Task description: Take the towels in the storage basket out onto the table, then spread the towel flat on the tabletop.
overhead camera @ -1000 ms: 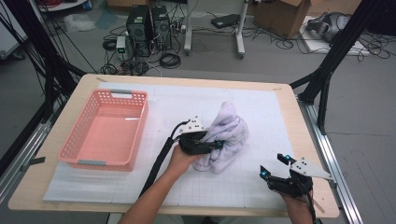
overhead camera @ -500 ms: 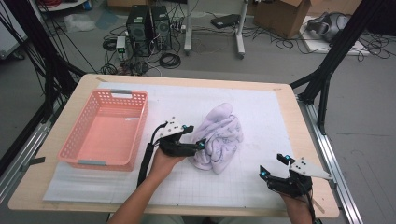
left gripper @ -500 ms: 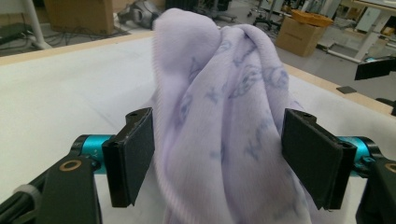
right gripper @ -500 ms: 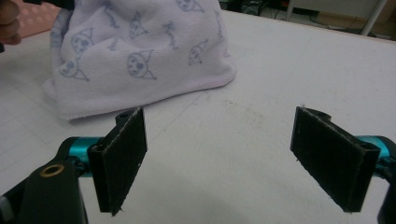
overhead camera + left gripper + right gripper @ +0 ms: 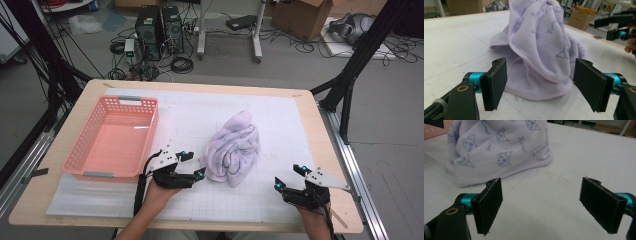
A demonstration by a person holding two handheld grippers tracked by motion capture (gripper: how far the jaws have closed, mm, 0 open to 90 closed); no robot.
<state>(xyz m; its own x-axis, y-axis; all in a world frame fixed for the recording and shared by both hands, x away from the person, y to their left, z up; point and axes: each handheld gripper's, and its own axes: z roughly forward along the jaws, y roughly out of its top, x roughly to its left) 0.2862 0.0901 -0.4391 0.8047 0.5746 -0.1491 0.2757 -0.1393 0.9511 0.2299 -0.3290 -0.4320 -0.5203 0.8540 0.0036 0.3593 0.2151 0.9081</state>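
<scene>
- Having let go of the lilac towel (image 5: pixel 541 47) gripped a second ago, left gripper (image 5: pixel 189 165) now backed off, jaws just opened wide, towel heaped just ahead of them on the table (image 5: pixel 280 125).
- Reading "Kumi"-like script among printed cat faces, uncertain.
- Right gripper (image 5: pixel 546 205) jaws wide, empty, unmoved.

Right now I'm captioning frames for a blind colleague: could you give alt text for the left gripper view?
A crumpled lilac towel with a faint printed pattern sits heaped on a white gridded table mat. The left tongs stand open just in front of it, not touching it.
</scene>
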